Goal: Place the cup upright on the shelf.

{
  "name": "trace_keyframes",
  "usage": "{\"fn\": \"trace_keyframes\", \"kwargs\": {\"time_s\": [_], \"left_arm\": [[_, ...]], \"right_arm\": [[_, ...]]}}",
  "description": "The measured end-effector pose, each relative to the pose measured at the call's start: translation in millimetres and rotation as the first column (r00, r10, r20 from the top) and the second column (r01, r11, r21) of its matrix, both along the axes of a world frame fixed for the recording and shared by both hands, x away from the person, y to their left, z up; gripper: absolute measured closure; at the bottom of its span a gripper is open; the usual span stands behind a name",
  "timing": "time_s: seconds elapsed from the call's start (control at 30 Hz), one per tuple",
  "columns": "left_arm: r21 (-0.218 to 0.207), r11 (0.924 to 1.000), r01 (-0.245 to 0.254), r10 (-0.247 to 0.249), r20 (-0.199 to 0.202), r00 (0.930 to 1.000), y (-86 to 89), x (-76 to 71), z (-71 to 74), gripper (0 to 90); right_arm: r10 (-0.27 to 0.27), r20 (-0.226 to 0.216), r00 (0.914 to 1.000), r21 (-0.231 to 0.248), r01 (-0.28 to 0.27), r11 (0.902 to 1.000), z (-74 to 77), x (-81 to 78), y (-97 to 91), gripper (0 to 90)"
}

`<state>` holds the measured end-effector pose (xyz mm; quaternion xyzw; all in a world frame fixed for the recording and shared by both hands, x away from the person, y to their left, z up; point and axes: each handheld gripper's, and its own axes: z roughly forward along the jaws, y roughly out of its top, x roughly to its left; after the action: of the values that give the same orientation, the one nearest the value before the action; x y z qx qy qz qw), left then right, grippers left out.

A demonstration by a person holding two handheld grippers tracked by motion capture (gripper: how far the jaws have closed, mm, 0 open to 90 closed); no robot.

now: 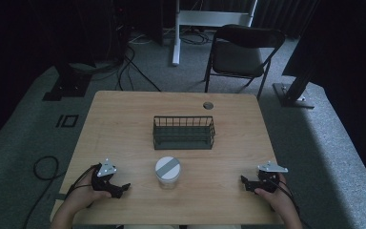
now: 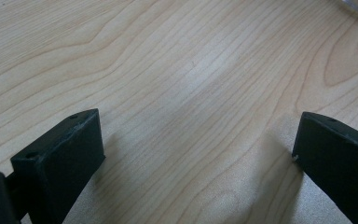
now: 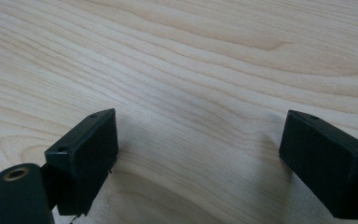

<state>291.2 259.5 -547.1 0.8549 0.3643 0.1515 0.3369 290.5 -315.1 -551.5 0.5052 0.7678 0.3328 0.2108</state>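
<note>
While both hands rest at the near edge of the table (image 1: 124,114), the left gripper (image 1: 119,188) and right gripper (image 1: 247,183) sit low over bare wood, each with jaws spread wide and nothing between them. Jar (image 1: 167,172) with a grey-striped white lid stands upright between the two grippers, nearer the left one, touching neither. Left gripper view: a clear rim, seemingly of the jar, at the top right corner, well apart from the jaws. Wire basket (image 1: 184,132) stands just beyond the jar, mid-table. Folding chair (image 1: 242,52) sits on the floor past the far edge.
</note>
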Motion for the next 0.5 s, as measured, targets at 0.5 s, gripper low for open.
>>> {"fn": "trace_keyframes", "kwargs": {"time_s": [0.5], "left_arm": [[0.012,0.9983,0.058,-0.058,0.084,0.9948,-3.7,1.1,2.3,6.2]], "right_arm": [[0.0,0.0,1.0,0.0,0.0,1.0,0.0,0.0,0.0,11.2]]}}
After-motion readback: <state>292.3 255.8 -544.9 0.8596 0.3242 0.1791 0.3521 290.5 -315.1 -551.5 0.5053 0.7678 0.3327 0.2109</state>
